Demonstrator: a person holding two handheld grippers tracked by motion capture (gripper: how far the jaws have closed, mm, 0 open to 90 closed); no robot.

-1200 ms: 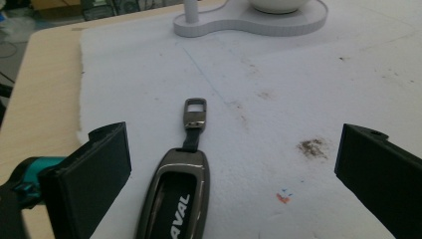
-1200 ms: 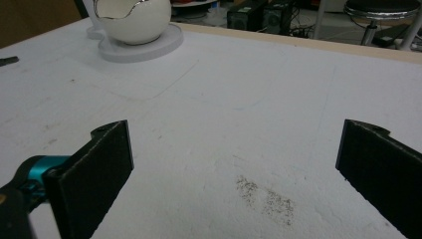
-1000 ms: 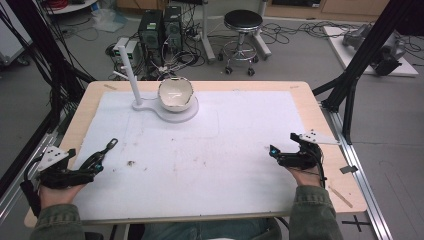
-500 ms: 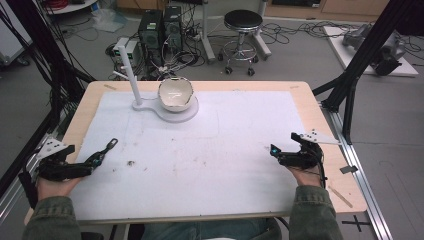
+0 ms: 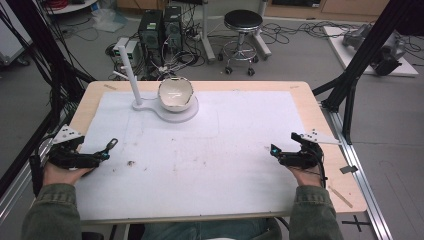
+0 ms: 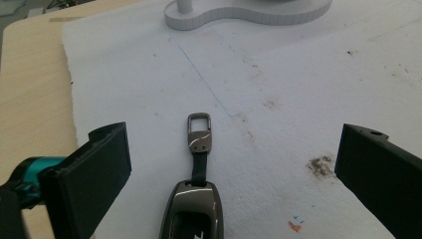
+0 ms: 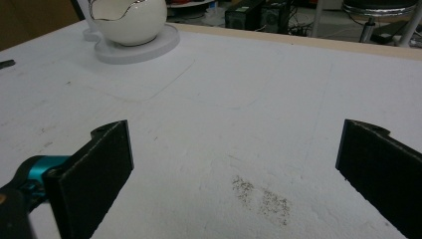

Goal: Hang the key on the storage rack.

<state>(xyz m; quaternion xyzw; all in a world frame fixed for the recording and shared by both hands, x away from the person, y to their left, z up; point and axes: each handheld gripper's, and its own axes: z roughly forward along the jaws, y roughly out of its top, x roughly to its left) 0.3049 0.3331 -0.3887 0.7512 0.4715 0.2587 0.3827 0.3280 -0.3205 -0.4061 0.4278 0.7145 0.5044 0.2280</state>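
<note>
Both grippers wide: left gripper (image 6: 219, 169) straddles the key fob (image 6: 194, 209), right gripper (image 7: 229, 169) grips nothing. A shallow pinch could skid it across the mat (image 5: 240, 145).

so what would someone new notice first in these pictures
Probably the glossy white egg-shaped bowl with a wavy rim, sitting on a white stand with an upright post at the far left of the white foam mat. Next, the dark metallic key fob with a strap and clasp, lying on the mat between the open jaws of the left gripper. The right gripper is open over bare, speckled mat.
</note>
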